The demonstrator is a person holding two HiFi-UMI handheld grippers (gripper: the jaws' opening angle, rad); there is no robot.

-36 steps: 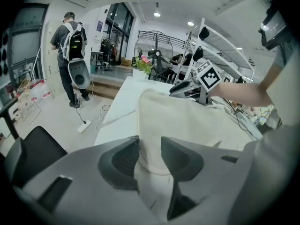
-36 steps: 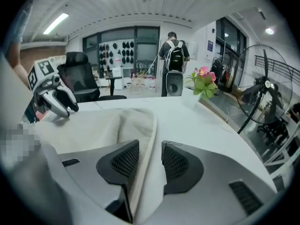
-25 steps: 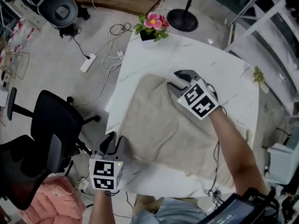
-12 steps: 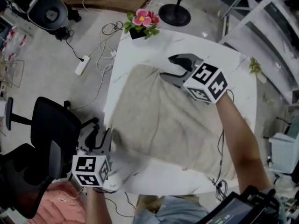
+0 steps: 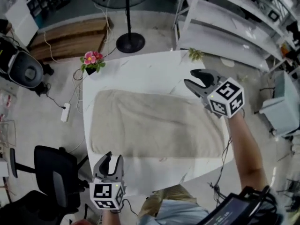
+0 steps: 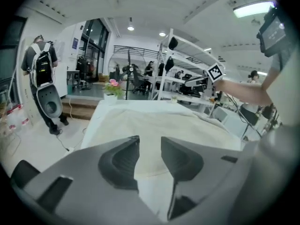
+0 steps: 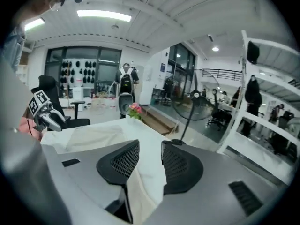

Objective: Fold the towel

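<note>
A beige towel point(image 5: 154, 125) lies spread flat as a long rectangle on the white table point(image 5: 154, 69). My left gripper point(image 5: 112, 157) hovers at the table's near left edge, just short of the towel's near edge; its jaws have just been closing but stand open with nothing between them point(image 6: 150, 139). My right gripper point(image 5: 190, 77) is raised past the towel's far right corner. Its jaws have also just been closing, and they are open and empty point(image 7: 150, 144). In the right gripper view, towel cloth point(image 7: 93, 137) lies on the table below the jaws.
A pot of pink flowers point(image 5: 92, 60) stands on the table's far left corner. A fan's round base point(image 5: 130, 42) is on the floor beyond it. White shelving point(image 5: 225, 27) runs at the right, a black office chair point(image 5: 51, 172) and a power strip point(image 5: 64, 112) at the left.
The towel was rumpled under my right gripper; now it lies flat. The right gripper has lifted off it and swung right. The left gripper has shifted along the near edge. The head camera has turned.
</note>
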